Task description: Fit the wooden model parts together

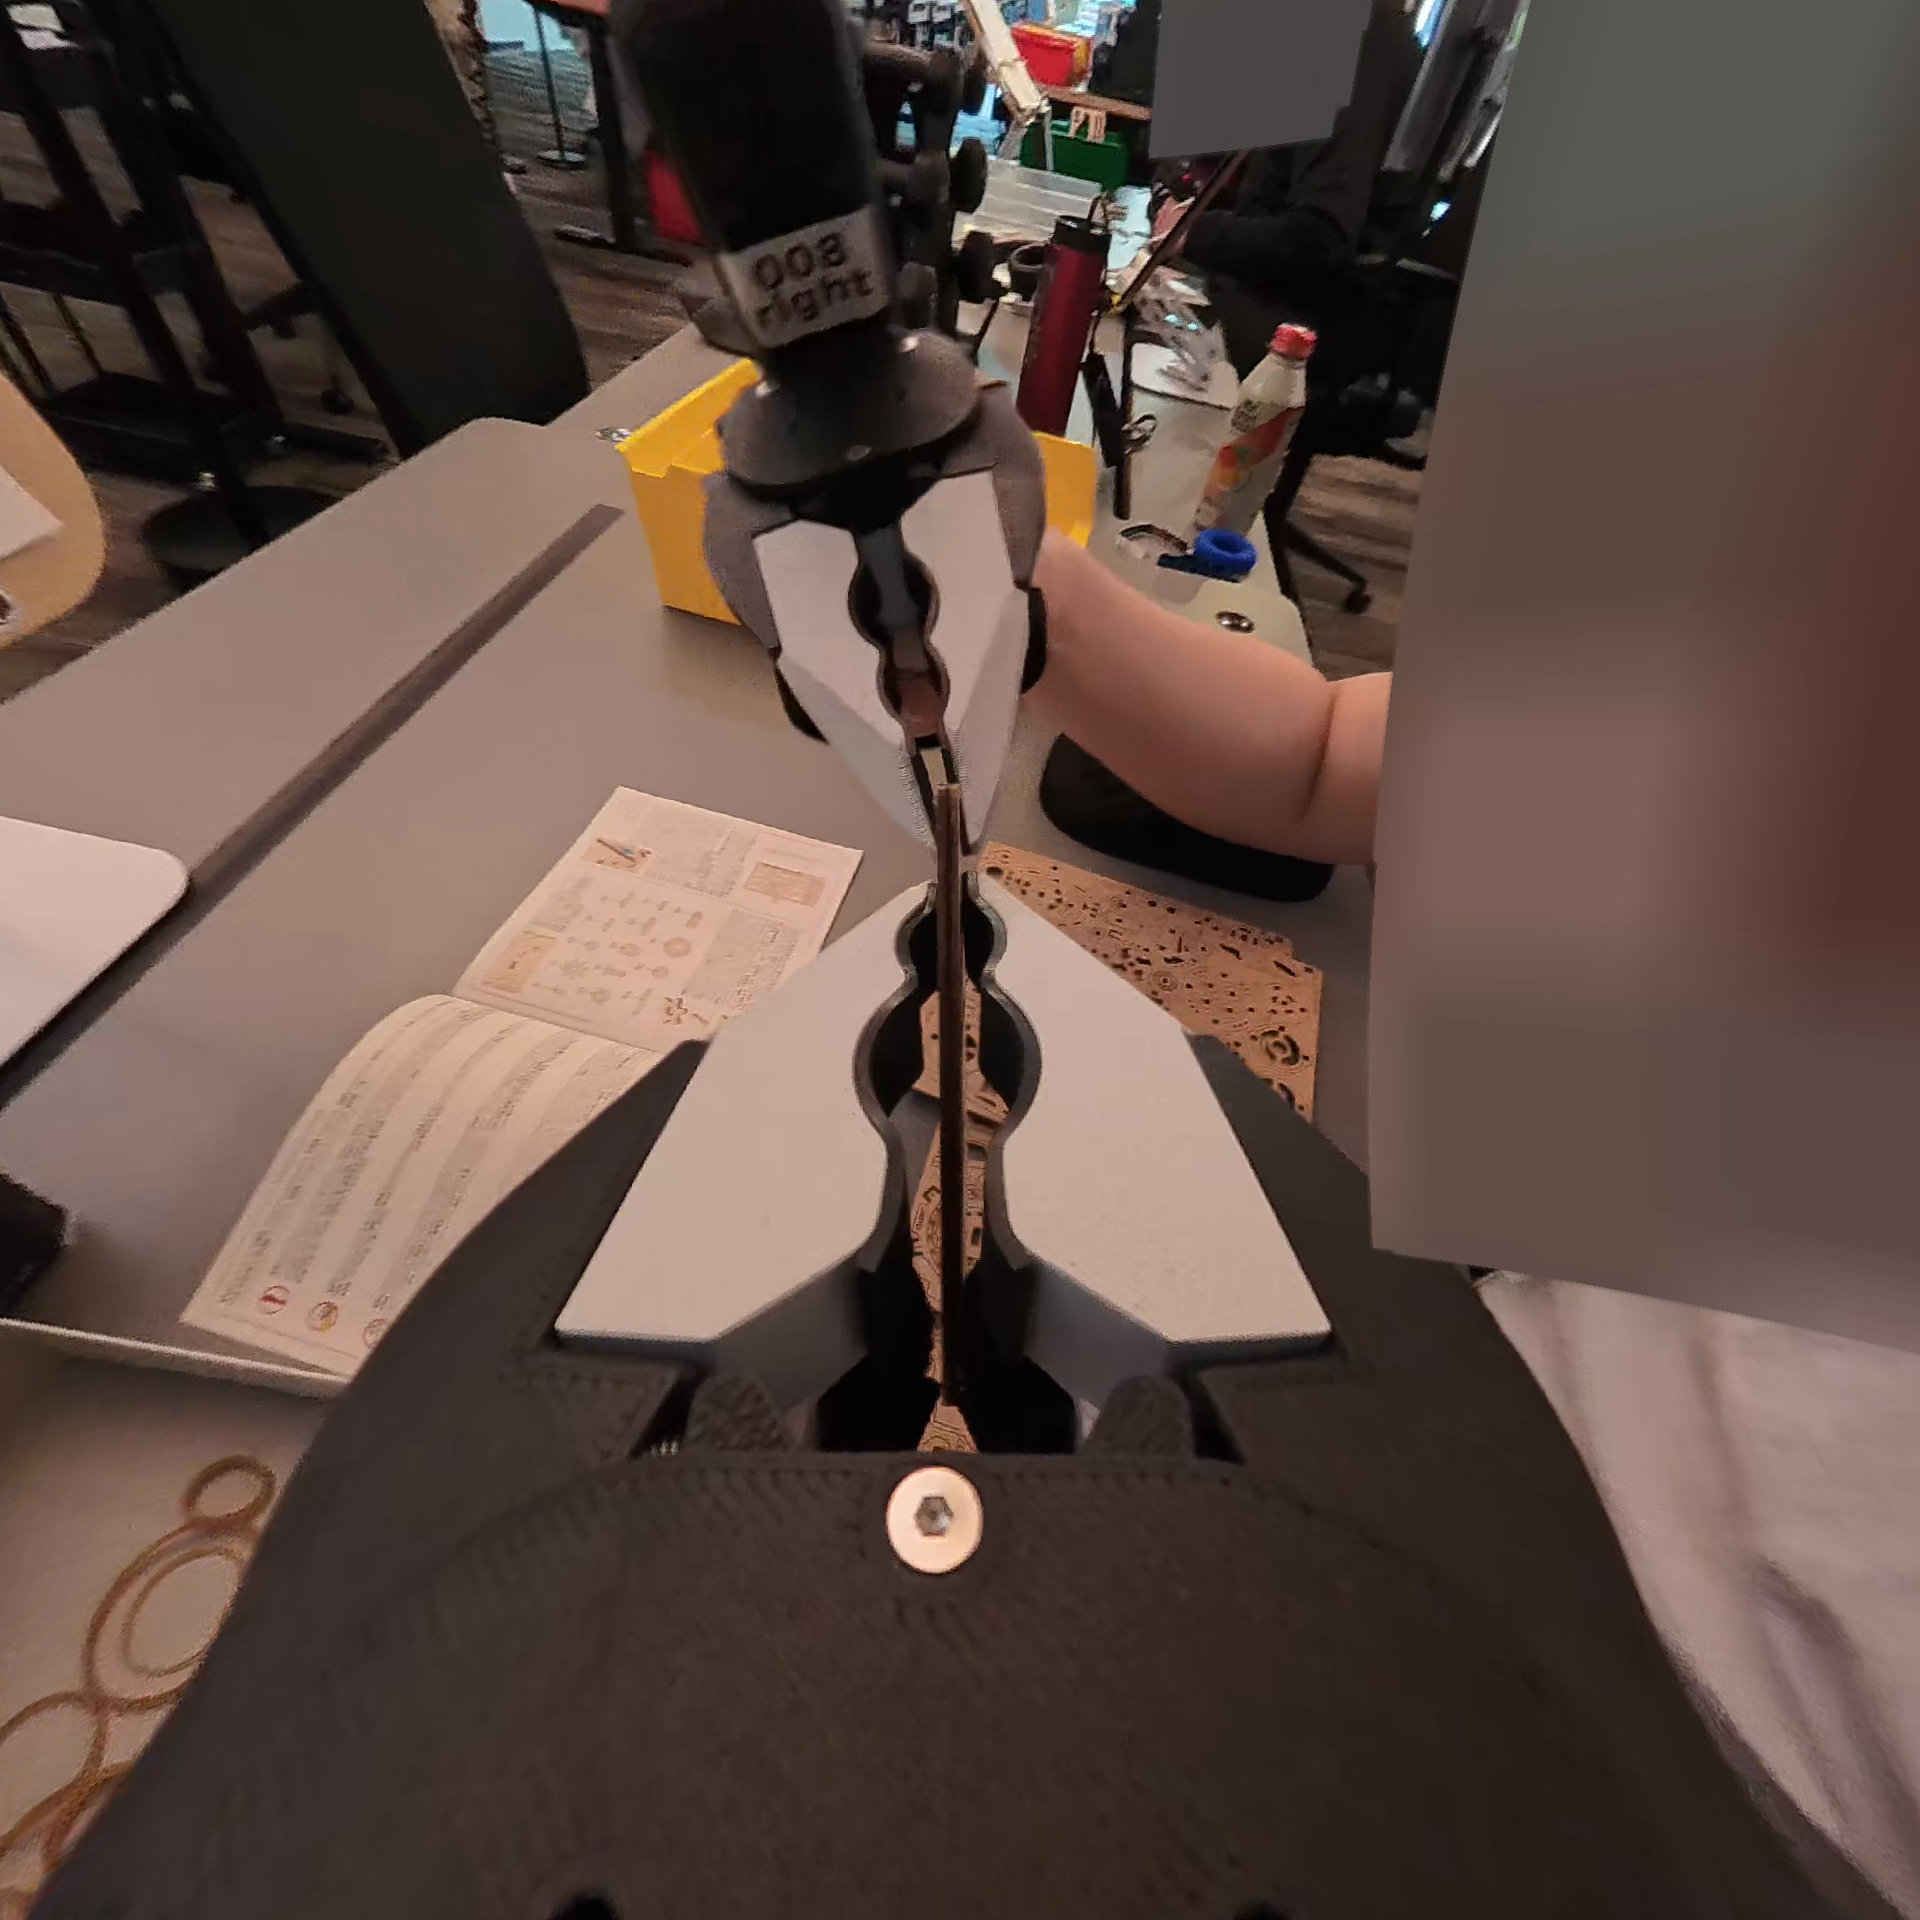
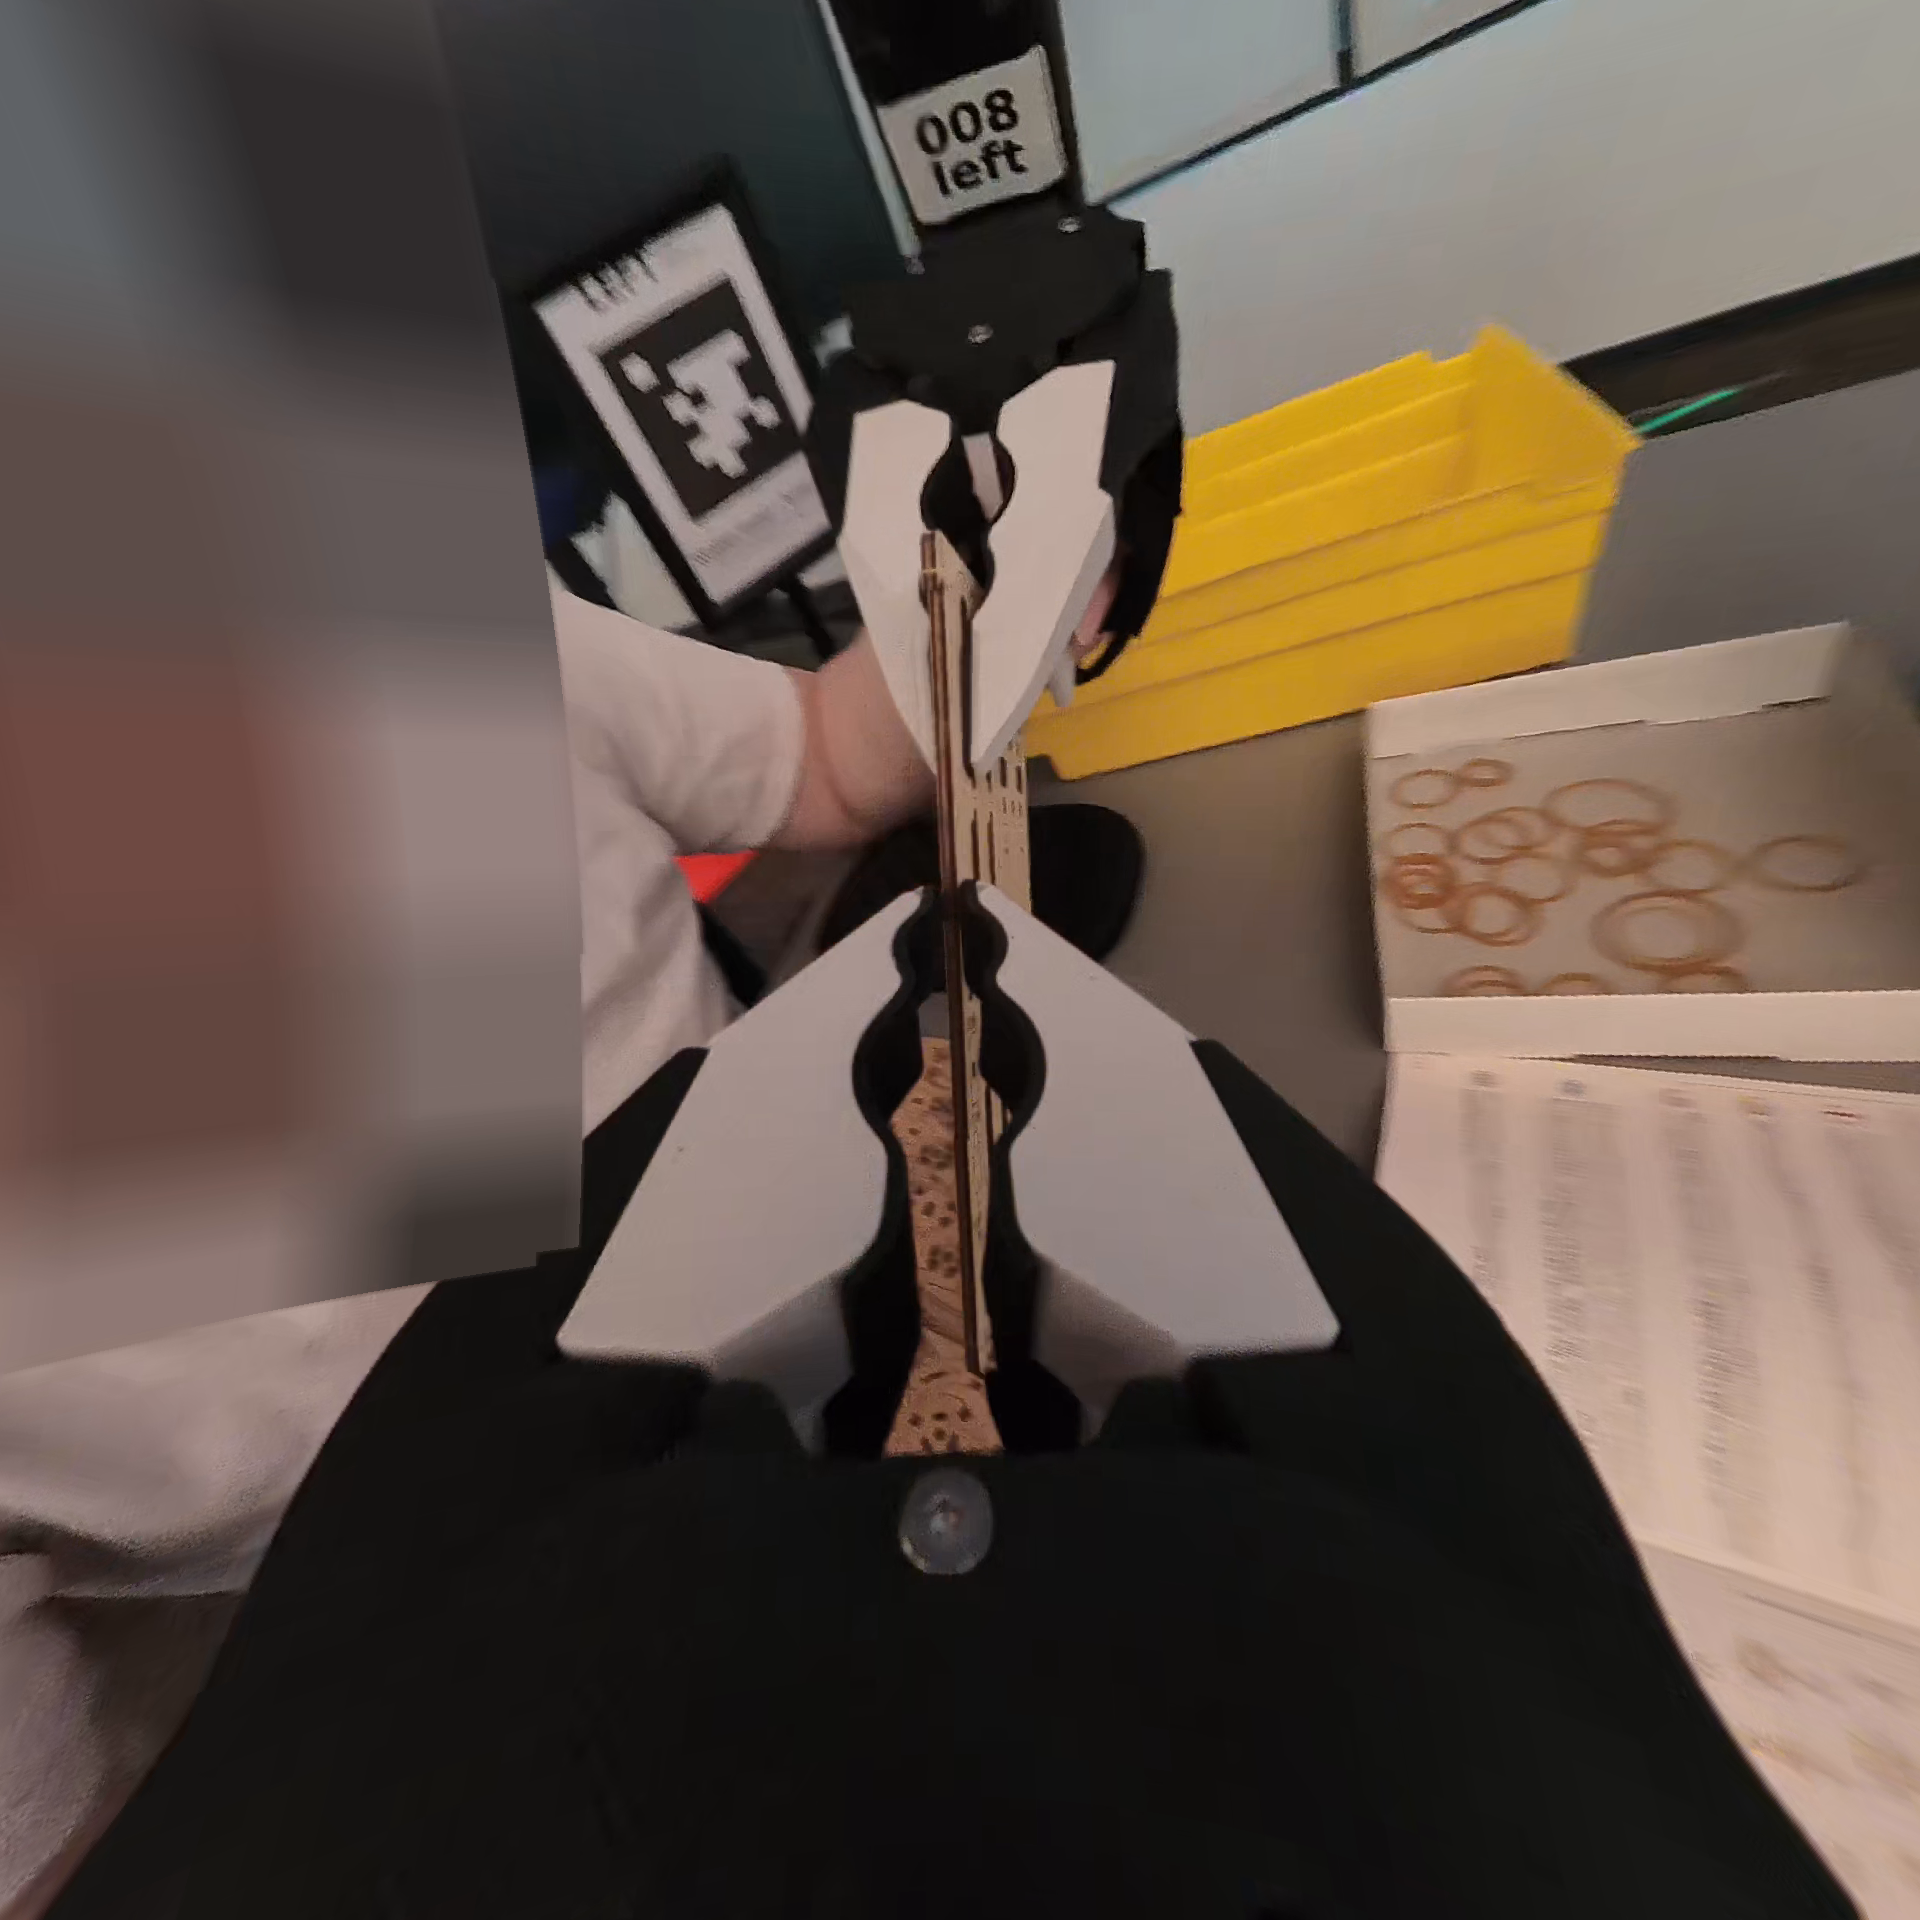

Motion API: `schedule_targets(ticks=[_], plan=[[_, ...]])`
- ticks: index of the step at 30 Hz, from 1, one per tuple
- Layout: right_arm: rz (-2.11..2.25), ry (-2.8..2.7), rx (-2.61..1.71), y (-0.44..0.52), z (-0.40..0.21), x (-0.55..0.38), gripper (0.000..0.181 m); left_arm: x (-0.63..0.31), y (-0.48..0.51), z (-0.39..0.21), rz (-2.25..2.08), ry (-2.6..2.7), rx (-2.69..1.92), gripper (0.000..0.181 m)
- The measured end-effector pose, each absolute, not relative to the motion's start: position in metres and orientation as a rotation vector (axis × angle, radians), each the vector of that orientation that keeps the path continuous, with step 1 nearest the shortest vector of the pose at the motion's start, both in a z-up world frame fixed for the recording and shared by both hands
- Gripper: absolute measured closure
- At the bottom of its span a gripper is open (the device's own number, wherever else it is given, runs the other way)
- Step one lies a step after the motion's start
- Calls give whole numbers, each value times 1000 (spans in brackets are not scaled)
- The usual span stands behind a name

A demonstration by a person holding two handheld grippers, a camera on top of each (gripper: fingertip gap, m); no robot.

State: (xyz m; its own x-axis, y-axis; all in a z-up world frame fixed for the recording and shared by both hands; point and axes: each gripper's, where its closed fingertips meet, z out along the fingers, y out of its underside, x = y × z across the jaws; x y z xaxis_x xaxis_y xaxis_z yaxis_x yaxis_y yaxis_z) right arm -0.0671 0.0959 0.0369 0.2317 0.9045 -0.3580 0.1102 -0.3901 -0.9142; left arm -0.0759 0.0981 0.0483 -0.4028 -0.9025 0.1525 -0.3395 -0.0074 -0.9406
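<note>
Plywood, thin and seen edge-on, fills both sets of jaws: your left gripper (image 1: 948, 894) is clamped on one end of the laser-cut wooden sheet (image 1: 948, 1091), and your right gripper (image 1: 940, 821), at twelve o'clock from it, pinches the far end. Another punched sheet (image 1: 1195, 966) lies on the grey table (image 1: 312, 675) at one o'clock, the instruction leaflet (image 1: 623, 956) at ten. Twist either wrist and you risk snapping the sheet or levering it from the pads.
</note>
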Motion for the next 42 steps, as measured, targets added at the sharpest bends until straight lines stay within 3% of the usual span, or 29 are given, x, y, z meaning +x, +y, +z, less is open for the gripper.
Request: schedule_targets(ticks=[10,16,18,25,33,37,42], plan=[[664,-944,-1763,122,35,-64,180,-73,120,48,-1286,1651,-1370,181],[748,-959,-1694,115,45,-69,174,-76,114,58,-1242,1684,-1221,181],[789,-963,-1648,114,49,-69,162,-76,111,60,-1133,1701,-1103,181],[577,-1042,-1503,120,47,-64,160,-77,98,62,-729,1733,-771,180],[317,-1258,-1354,107,37,-70,179,-81,82,64,-657,1734,-629,180],[-94,-1317,-1219,110,46,-67,180,-85,78,70,-602,1690,-560,149],[-734,-1280,-880,110,72,-55,179,-89,83,73,-439,1667,-477,135]])
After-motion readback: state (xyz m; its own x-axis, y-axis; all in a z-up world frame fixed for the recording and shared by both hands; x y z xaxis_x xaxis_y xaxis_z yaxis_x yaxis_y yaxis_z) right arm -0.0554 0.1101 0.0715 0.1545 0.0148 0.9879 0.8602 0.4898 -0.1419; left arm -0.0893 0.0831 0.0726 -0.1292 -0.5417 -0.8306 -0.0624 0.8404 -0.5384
